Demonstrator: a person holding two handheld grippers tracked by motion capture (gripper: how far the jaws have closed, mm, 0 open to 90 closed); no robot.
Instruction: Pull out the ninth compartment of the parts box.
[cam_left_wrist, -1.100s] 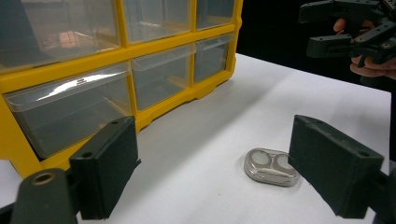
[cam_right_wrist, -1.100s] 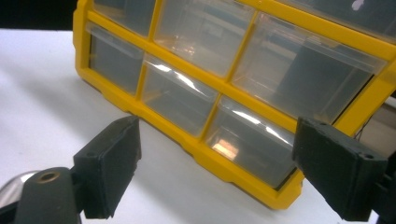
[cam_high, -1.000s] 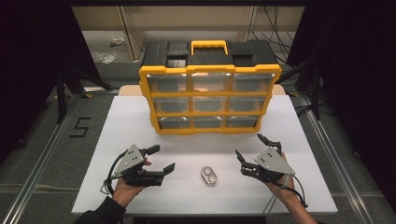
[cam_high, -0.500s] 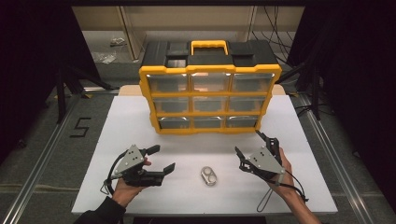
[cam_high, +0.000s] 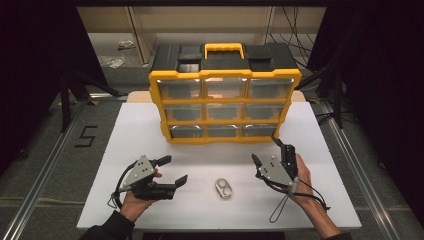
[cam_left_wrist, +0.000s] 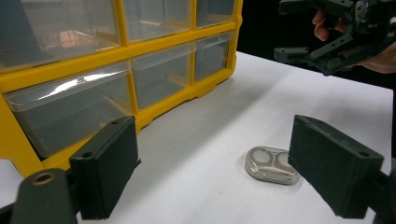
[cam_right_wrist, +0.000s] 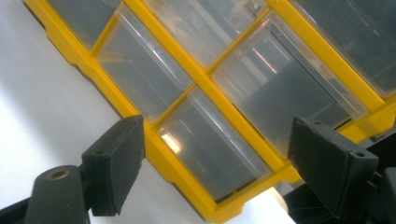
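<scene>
Small metal case (cam_high: 224, 188) flat on white table (cam_high: 150, 125), near edge, between grippers. Left gripper (cam_high: 170, 170) released, marginally nearer. Right gripper (cam_high: 265, 157) released, aimed at far drawer cabinet (cam_high: 225, 107).

light: bright overhead on table (cam_high: 150, 125) | surroundings: dark | glare: drawer fronts (cam_left_wrist: 70, 86) | near claws: soft-focus

One drawer cabinet (cam_high: 225, 95) with nine clear drawers, one metal case (cam_high: 224, 188), two hand-held grippers.
</scene>
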